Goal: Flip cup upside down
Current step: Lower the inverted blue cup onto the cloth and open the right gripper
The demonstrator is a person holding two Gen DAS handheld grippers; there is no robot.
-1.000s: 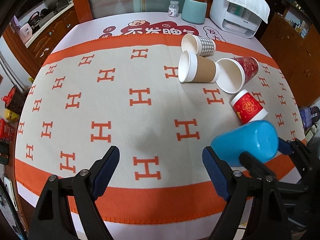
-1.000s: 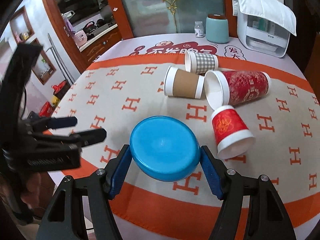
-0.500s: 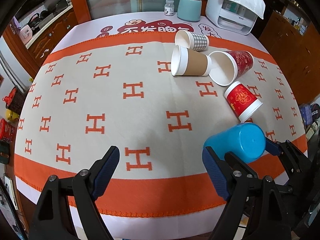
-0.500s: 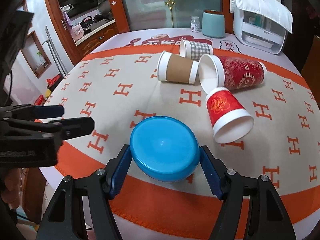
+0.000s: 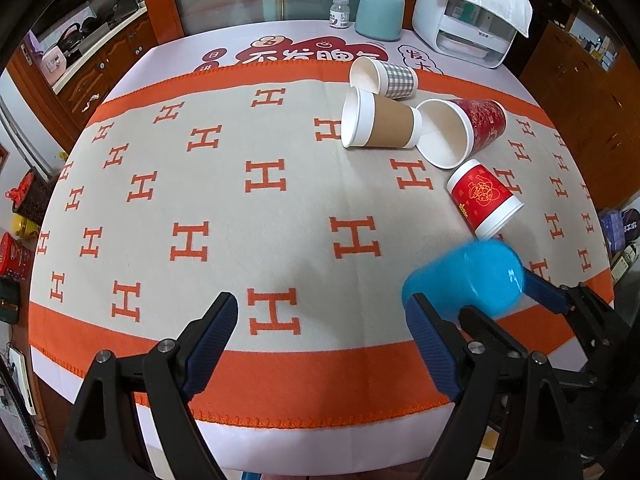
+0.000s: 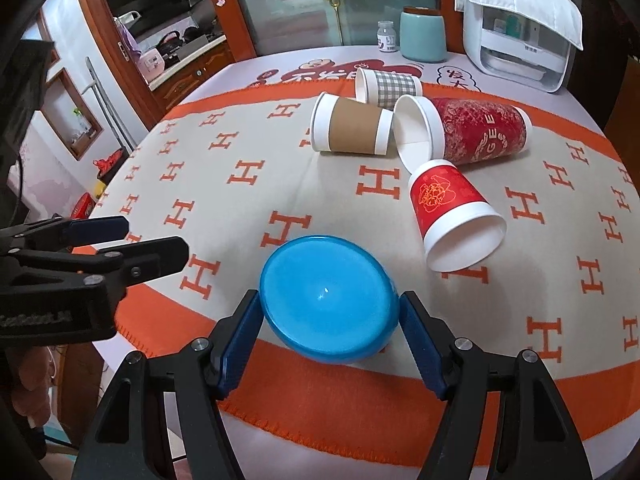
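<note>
The blue cup (image 6: 329, 299) sits pinched between the pads of the right gripper (image 6: 330, 320), carried on its side above the near orange border of the blanket (image 6: 248, 152), with its closed base facing the right wrist camera. From the left wrist view it appears as a slightly blurred blue barrel (image 5: 464, 280) held clear of the cloth, just in front of the small red paper cup (image 5: 482, 198). Whether its rim touches the blanket cannot be told.

The step in hand looks like the turn itself: the cup is roughly horizontal and needs rolling on until the mouth points straight down. To do it well, rotate the wrist about the cup's own axis of grip so the smooth plastic does not slide between the pads, and keep the pinch firm until the rim meets the cloth flat all round. Lower straight down onto a bare patch of blanket; the soft weave may let a tilted rim catch and tip the cup.

The left gripper (image 5: 320, 344) hangs spread and empty over the near edge of the desk (image 5: 288, 40), well apart from the cup, so it need not interfere.

Keep clear of the small red paper cup (image 6: 452, 220) lying nearby; behind it lie the brown-sleeved cup (image 6: 352, 130), the large red cup (image 6: 472, 130) and the checked cup (image 6: 390, 84), all light and easily rolled by a nudge.
</note>
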